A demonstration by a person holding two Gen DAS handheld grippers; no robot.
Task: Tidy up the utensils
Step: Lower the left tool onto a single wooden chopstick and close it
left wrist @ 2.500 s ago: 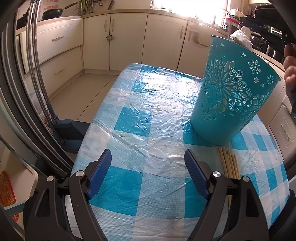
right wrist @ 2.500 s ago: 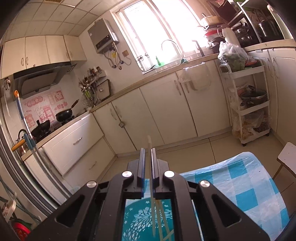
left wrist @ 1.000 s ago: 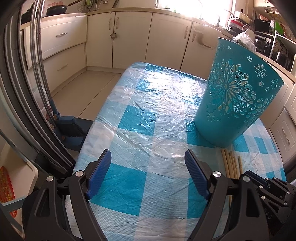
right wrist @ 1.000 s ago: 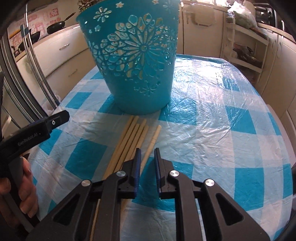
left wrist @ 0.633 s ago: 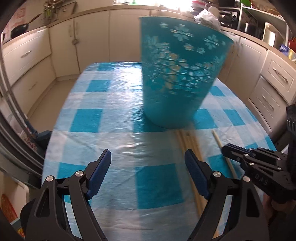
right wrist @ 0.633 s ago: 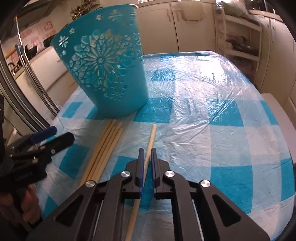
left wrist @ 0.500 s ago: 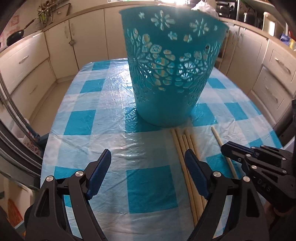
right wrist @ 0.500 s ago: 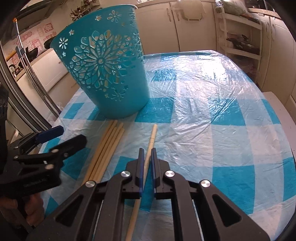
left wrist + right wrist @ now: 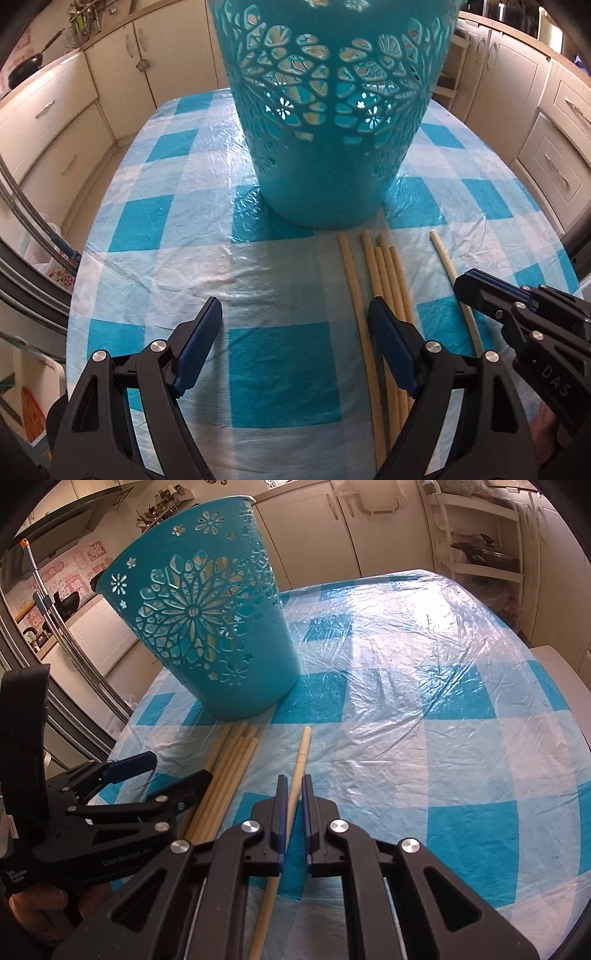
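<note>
Right gripper [image 9: 291,786] clamped on single chopstick [image 9: 301,753], lying flat on tablecloth [image 9: 424,720], tip toward teal basket [image 9: 207,627]. Left gripper [image 9: 295,332] wide open, empty, beside bundled chopsticks [image 9: 384,280] aimed likewise at basket.

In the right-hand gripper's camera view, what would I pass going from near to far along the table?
right gripper shut on the lone chopstick → bundle of chopsticks → teal basket → bare checked tablecloth beyond.

Black two-finger grippers

Left gripper [image 9: 293,345] and right gripper [image 9: 291,805]: blue pads, silver screws, white lettering on the sides.
</note>
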